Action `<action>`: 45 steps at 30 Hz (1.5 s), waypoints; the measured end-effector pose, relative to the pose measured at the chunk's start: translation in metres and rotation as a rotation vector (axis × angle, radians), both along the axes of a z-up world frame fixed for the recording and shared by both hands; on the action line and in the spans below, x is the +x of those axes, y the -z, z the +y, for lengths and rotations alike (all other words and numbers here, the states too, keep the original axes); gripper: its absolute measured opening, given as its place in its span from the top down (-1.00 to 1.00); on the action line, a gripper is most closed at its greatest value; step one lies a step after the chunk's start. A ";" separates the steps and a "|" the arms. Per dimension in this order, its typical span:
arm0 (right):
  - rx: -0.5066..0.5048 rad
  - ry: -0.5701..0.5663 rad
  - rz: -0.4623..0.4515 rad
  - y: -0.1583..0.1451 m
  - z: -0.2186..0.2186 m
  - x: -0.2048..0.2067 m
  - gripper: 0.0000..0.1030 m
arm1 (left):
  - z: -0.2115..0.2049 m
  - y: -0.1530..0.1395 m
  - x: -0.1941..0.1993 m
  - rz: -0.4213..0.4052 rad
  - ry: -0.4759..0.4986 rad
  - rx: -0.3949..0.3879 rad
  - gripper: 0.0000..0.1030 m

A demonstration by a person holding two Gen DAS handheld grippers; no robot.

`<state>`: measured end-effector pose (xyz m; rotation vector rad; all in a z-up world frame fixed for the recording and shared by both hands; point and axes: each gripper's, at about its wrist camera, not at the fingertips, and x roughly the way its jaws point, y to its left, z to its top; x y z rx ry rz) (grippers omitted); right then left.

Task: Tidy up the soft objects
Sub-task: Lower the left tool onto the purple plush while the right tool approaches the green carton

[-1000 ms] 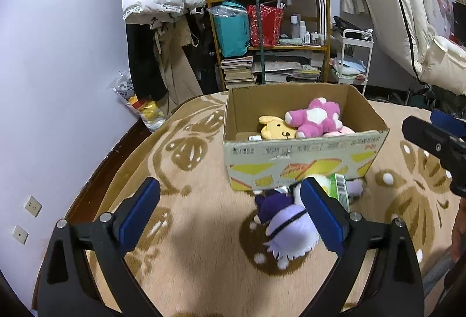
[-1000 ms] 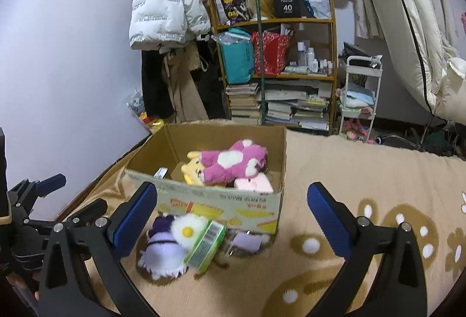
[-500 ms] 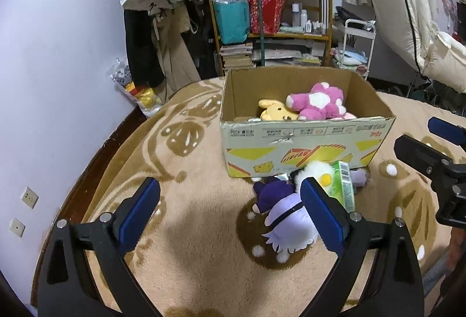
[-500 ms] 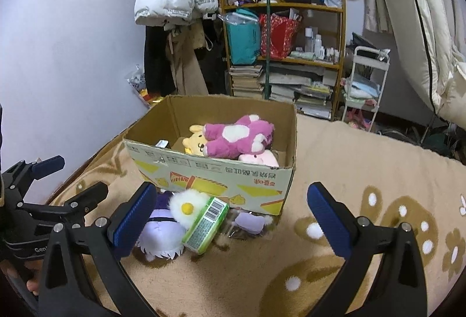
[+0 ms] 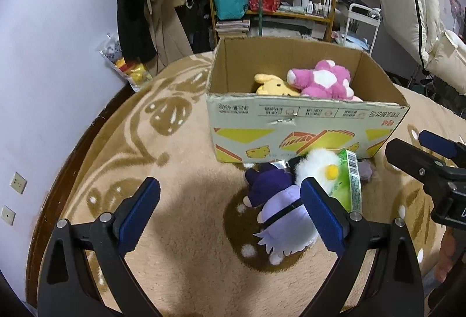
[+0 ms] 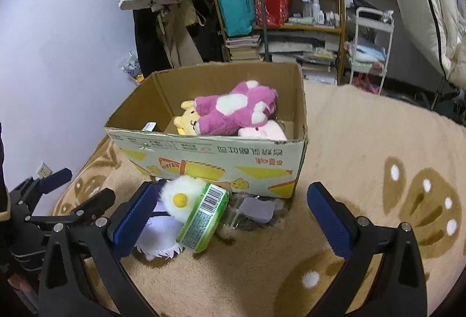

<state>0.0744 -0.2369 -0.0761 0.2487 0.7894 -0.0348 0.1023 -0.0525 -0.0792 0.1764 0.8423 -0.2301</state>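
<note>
Landmark: cardboard box sitting on rug.
- Inside box: pink plush lying over yellow plush.
- Just in front of box: purple plush, white fluffy toy, green packet lying clustered, touching.
- Left gripper hovering in front of box, jaws standing wide apart, gripping nothing.
- Right gripper hovering in front of box, jaws standing wide apart, gripping nothing.
</note>
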 end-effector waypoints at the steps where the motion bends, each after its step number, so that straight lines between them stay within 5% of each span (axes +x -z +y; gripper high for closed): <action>1: 0.006 0.001 0.011 0.003 -0.001 0.002 -1.00 | -0.001 0.002 0.001 0.006 0.002 0.002 -0.87; 9: 0.028 -0.006 0.064 0.020 -0.003 0.016 -0.98 | -0.013 0.017 0.006 0.042 0.023 0.015 -0.87; 18: 0.088 -0.029 0.141 0.041 -0.002 0.025 -0.79 | -0.027 0.035 0.009 0.081 0.066 0.034 -0.87; 21: 0.109 -0.039 0.165 0.046 -0.001 0.028 -0.55 | -0.032 0.040 0.010 0.081 0.082 0.040 -0.87; 27: 0.142 -0.043 0.199 0.056 0.000 0.032 -0.51 | -0.039 0.053 0.013 0.117 0.105 0.052 -0.87; 36: 0.168 -0.089 0.197 0.054 0.007 0.032 0.12 | -0.035 0.058 0.021 0.173 0.106 -0.009 -0.87; 45: 0.167 -0.071 0.206 0.052 -0.003 0.034 0.12 | -0.037 0.071 0.028 0.233 0.113 -0.019 -0.87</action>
